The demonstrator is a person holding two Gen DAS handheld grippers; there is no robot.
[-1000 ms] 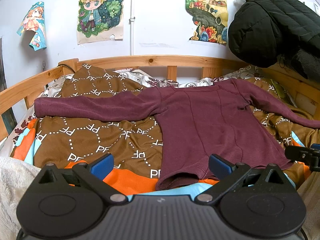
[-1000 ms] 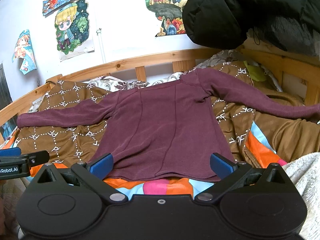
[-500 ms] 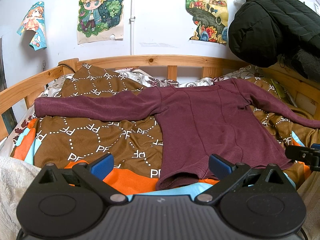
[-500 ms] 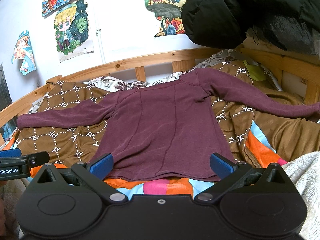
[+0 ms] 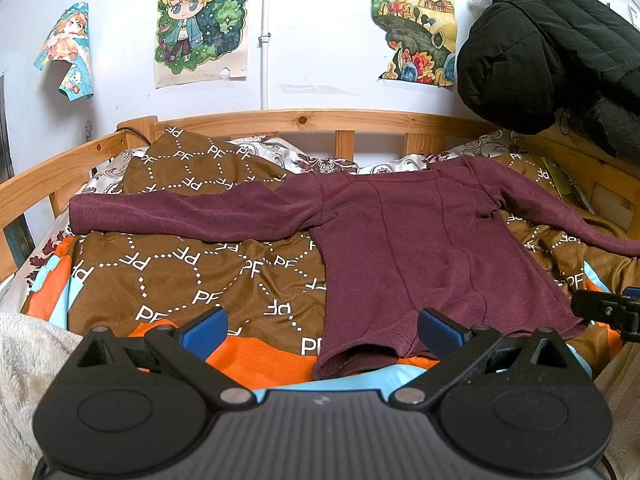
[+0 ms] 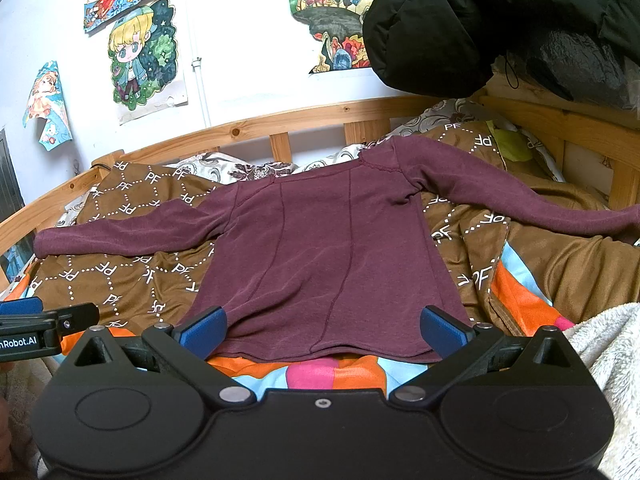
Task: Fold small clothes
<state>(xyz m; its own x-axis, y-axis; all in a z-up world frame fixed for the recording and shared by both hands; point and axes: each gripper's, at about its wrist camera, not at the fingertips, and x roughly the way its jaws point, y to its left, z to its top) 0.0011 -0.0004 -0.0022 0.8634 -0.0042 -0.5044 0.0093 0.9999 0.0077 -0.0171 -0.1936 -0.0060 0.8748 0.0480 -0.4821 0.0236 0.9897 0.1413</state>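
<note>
A maroon long-sleeved shirt [image 5: 420, 240] lies flat on the bed, sleeves spread left and right, hem toward me; it also shows in the right wrist view [image 6: 320, 256]. My left gripper [image 5: 320, 332] is open and empty, hovering just before the hem's left corner. My right gripper [image 6: 324, 330] is open and empty, just before the middle of the hem. Each gripper's tip shows at the edge of the other's view: the right one [image 5: 608, 310], the left one [image 6: 44, 320].
A brown "PF" patterned blanket [image 5: 180, 272] covers the bed over an orange and blue sheet [image 6: 304, 372]. A wooden bed rail [image 5: 320, 120] runs along the back and sides. A black jacket [image 5: 552, 52] hangs at the right. A white fleece blanket [image 6: 608, 360] lies near right.
</note>
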